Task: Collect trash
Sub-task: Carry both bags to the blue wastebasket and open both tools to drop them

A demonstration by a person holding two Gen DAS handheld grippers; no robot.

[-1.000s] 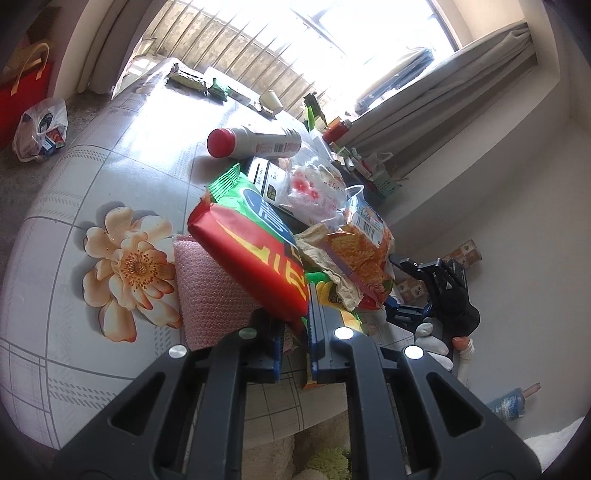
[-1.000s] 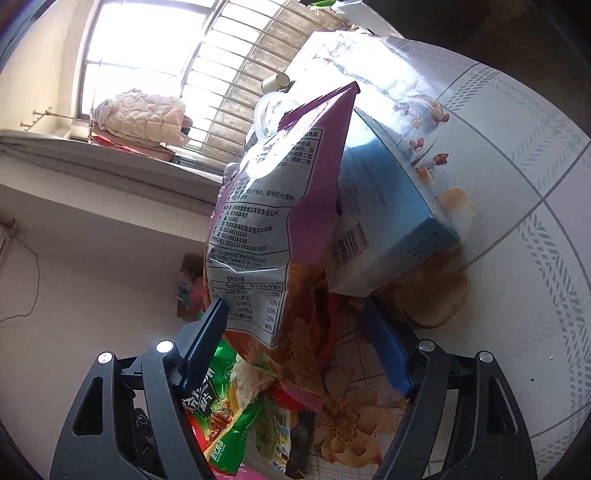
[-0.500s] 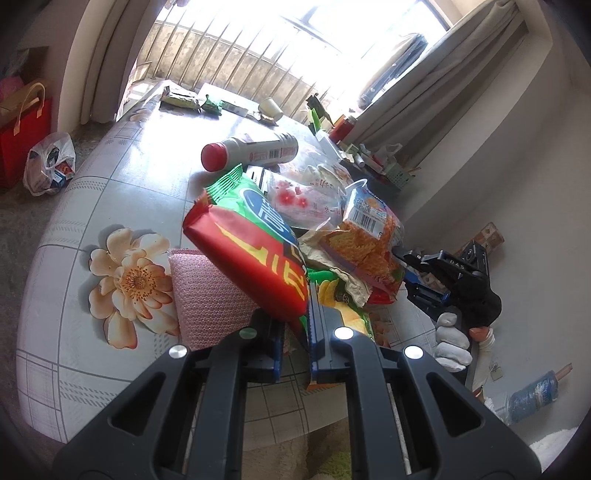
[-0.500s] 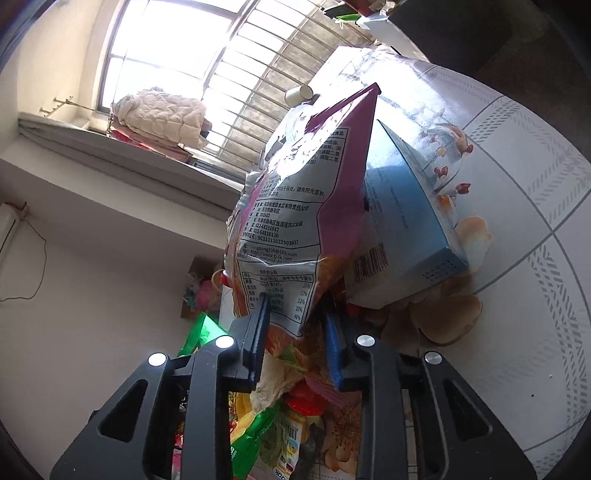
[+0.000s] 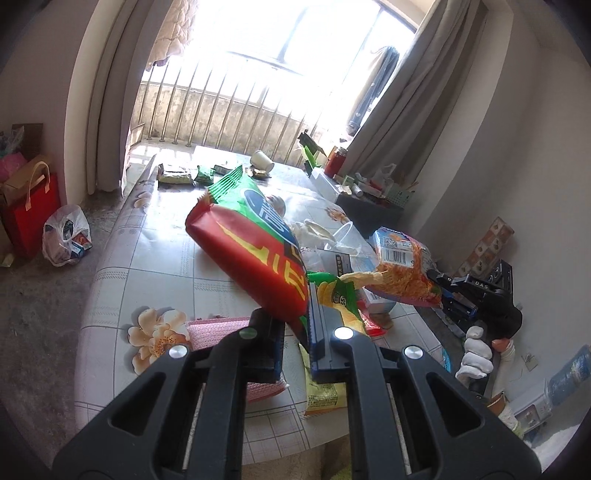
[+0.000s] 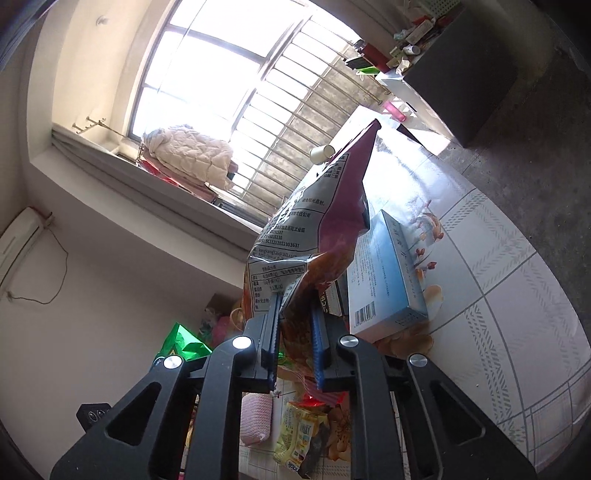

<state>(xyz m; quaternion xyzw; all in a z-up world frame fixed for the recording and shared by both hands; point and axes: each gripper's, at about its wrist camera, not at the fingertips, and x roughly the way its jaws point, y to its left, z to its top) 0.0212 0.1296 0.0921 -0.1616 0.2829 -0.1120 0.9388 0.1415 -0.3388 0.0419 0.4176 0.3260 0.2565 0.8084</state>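
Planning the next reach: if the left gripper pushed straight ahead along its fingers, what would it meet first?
The left gripper is shut on the red snack bag. Beyond that, probably the clutter mid-table, around the clear cup, though depth is unclear.

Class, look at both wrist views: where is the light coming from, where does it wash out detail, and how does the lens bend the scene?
Left wrist view: the window backlights the room and blows out to white; glare whitens the far table; curtains and walls bow with fisheye distortion. Right wrist view: the window is again overexposed; the purple snack bag is backlit; the corners fall dark.
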